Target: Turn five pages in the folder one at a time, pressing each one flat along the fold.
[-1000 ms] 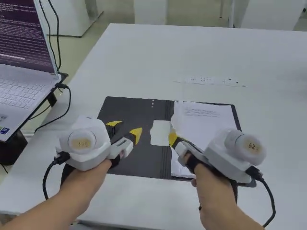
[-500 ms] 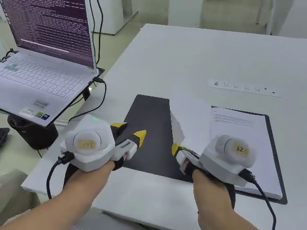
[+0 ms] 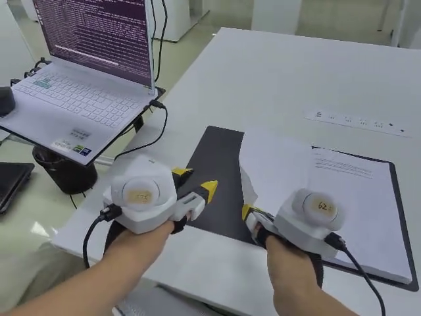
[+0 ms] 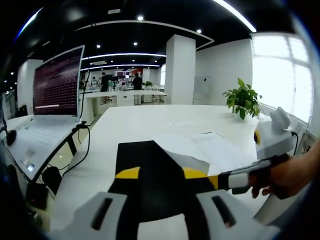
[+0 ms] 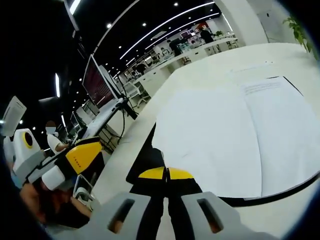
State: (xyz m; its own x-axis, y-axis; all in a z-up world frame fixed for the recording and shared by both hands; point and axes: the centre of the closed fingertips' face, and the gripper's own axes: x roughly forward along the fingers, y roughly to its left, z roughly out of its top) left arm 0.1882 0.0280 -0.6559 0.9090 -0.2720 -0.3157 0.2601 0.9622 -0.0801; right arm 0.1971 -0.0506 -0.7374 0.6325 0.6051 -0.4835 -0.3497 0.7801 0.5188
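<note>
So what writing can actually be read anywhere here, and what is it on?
"62": round label on the back of the right gripper; any further digit is unclear.
Left gripper, its own round label: digits too blurred.
Laptop screen: text lines too small.
Printed sheet in the folder: too small.
Lifted page held by the right gripper: looks blank.
Strip on the table: markings too small.

we read "62" on right gripper [image 3: 248,214] label [image 3: 321,206], left gripper [image 3: 196,182] label blurred, laptop screen [image 3: 99,33] and page [image 3: 355,191] print too small for us
</note>
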